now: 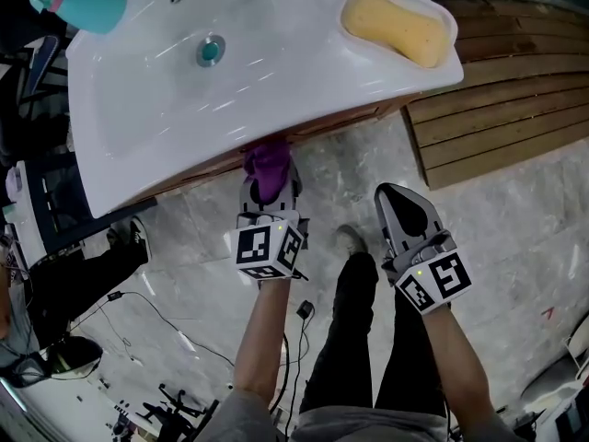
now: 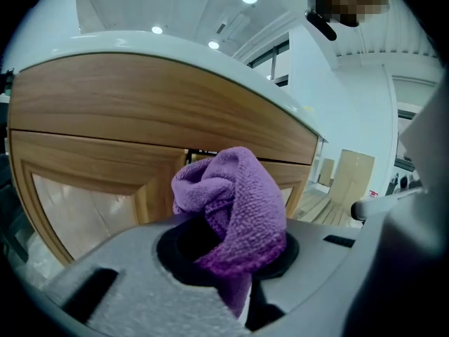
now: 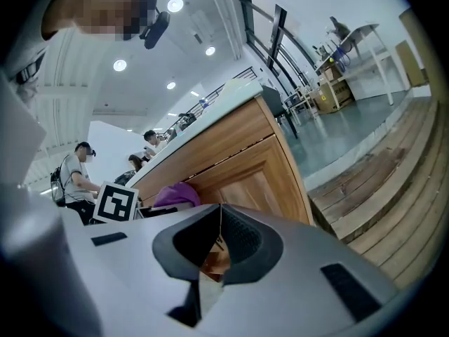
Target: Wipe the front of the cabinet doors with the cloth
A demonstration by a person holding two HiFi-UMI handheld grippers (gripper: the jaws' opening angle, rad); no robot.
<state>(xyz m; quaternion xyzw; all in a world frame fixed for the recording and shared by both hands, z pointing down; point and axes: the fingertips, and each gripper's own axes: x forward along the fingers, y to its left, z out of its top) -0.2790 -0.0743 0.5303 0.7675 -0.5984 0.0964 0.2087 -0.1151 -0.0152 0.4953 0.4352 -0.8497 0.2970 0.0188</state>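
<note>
Left tool (image 2: 231,248) clenched on bunched cloth (image 2: 235,195), at the cabinet doors (image 2: 105,167), 12 o'clock, under the sink (image 1: 147,127). Right tool (image 3: 214,248) closed, empty, 3 o'clock. Risk: wad slips under pressure, jaws scrape wood.

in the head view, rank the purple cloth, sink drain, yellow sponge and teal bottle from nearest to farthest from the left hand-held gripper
1. purple cloth: clamped in the left hand-held gripper itself.
2. sink drain: in the white sink, above and slightly left.
3. yellow sponge: on the sink's right corner.
4. teal bottle: at the far left corner.
</note>
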